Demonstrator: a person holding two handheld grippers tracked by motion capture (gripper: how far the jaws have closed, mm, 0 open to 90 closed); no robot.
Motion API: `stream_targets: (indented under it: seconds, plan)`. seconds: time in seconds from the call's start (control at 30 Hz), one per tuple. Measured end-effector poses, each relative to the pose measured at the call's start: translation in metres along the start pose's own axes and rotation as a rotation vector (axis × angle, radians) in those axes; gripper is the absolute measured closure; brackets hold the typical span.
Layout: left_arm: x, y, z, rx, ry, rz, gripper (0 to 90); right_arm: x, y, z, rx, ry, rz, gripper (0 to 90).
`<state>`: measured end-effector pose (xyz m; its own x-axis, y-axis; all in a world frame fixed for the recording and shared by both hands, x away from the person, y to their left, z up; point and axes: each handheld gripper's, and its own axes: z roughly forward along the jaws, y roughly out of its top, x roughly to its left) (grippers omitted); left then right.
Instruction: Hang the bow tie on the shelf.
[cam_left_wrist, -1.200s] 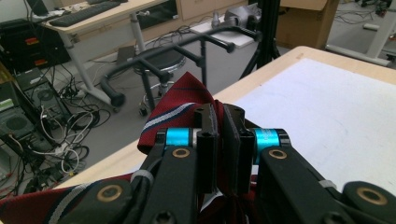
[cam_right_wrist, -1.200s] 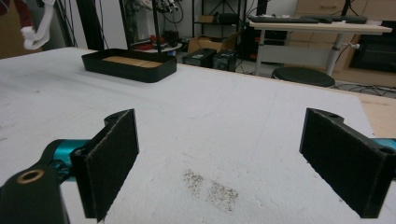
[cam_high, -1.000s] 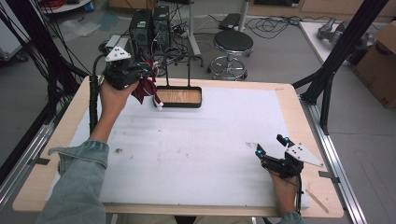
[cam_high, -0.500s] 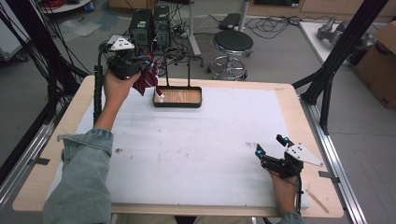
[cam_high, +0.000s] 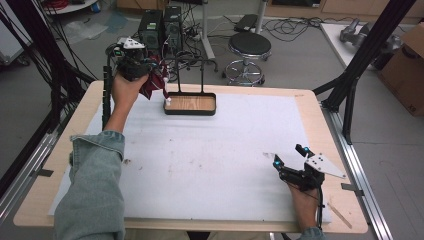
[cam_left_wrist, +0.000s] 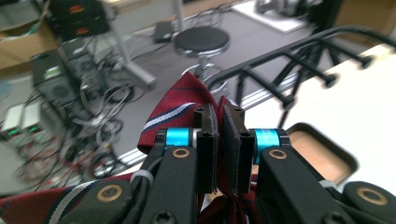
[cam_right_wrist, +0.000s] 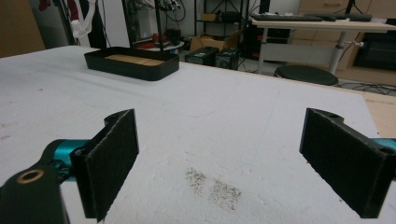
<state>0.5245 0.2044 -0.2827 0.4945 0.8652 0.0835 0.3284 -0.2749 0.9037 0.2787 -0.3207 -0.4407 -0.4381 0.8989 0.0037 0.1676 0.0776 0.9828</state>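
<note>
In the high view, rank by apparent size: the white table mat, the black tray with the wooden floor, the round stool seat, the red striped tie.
1. White table mat, by far.
2. Black tray.
3. Stool seat, close to the tray and farther from the camera, so unsure.
4. Red striped tie, partly hidden by the left claw.

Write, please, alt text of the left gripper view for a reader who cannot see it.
The left gripper is shut on a dark red striped necktie, its jaws almost together. Beyond it stand a black rack on a tray and a round stool.
</note>
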Motion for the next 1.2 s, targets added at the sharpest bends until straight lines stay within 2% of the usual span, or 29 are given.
stream_targets:
  seconds: [0.17,0.33,0.47,0.73,1.07,1.2]
  plan:
    - [0.001,-0.004,0.003,0.030,0.026,0.004,83.7,0.000,0.000,0.000,0.000,0.002,0.001,10.8]
    - [0.003,-0.013,0.012,0.071,0.039,0.003,83.6,0.000,0.000,0.000,0.001,-0.001,0.000,10.8]
    - [0.002,-0.019,0.020,0.084,0.037,0.000,83.6,0.000,0.000,0.000,0.001,0.000,0.002,10.8]
    - [-0.003,-0.022,0.027,0.084,0.035,0.001,83.0,0.000,0.000,0.000,0.001,0.001,0.002,10.8]
    - [0.002,-0.024,0.026,0.079,0.029,-0.015,78.8,0.000,0.000,0.000,0.001,0.001,0.001,10.8]
    - [0.003,-0.025,0.024,0.074,0.039,-0.019,77.9,0.000,0.000,0.000,0.001,0.000,0.001,10.8]
